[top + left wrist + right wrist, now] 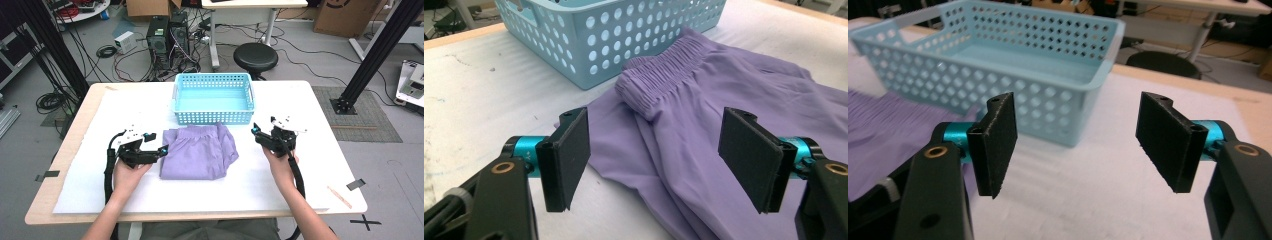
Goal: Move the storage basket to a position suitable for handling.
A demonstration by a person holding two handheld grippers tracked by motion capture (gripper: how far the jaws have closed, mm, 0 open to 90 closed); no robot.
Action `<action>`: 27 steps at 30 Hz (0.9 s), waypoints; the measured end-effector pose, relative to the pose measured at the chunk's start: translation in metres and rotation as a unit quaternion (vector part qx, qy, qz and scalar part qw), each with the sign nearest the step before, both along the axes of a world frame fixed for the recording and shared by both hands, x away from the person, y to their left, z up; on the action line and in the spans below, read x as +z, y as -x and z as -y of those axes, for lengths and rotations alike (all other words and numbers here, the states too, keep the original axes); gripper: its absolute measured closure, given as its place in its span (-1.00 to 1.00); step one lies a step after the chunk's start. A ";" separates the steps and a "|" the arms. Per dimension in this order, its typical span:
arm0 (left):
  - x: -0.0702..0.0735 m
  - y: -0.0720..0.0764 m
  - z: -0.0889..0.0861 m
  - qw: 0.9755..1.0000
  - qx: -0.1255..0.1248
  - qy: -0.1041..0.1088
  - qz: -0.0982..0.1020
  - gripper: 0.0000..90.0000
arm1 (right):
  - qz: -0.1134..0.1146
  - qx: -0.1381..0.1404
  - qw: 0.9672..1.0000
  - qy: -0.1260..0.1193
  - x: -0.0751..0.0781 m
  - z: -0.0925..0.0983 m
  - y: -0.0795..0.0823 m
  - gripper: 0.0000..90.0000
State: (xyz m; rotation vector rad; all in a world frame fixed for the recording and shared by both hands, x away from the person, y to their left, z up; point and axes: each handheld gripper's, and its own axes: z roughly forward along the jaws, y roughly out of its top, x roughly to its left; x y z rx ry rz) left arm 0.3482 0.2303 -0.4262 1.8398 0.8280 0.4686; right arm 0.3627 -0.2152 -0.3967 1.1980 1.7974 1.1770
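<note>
The folded purple shorts lay on the white counter, just in front of the blue basket. The left claw stood wide at their left edge. The right claw stood wide, holding nothing, beside the shorts.

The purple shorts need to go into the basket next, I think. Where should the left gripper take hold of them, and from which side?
Probably the bunched elastic waistband of the purple shorts: it is the thickest fold and stands up off the table. The open left gripper could come in low from the shorts' left edge, beside the blue basket.
</note>
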 end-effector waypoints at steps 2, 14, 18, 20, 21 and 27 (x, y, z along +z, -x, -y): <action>-0.003 0.006 -0.001 1.000 0.002 0.005 0.001 -0.36 | -0.005 0.006 1.000 0.009 -0.004 -0.005 0.005 -0.28; -0.013 0.022 0.010 0.998 0.026 -0.010 -0.056 -0.32 | -0.009 0.062 0.998 -0.003 -0.023 -0.033 0.035 -0.30; -0.015 0.029 0.014 0.998 0.035 -0.031 -0.051 -0.31 | -0.036 0.099 0.994 -0.007 -0.027 -0.050 0.044 -0.34; -0.017 0.034 0.017 0.997 0.038 -0.042 -0.060 -0.30 | -0.048 0.117 0.992 -0.001 -0.031 -0.065 0.051 -0.36; -0.018 0.035 0.018 0.996 0.040 -0.047 -0.062 -0.30 | -0.051 0.120 0.991 0.001 -0.032 -0.069 0.052 -0.36; -0.021 0.038 0.023 0.994 0.047 -0.062 -0.083 -0.29 | -0.097 0.136 0.986 0.014 -0.040 -0.089 0.055 -0.37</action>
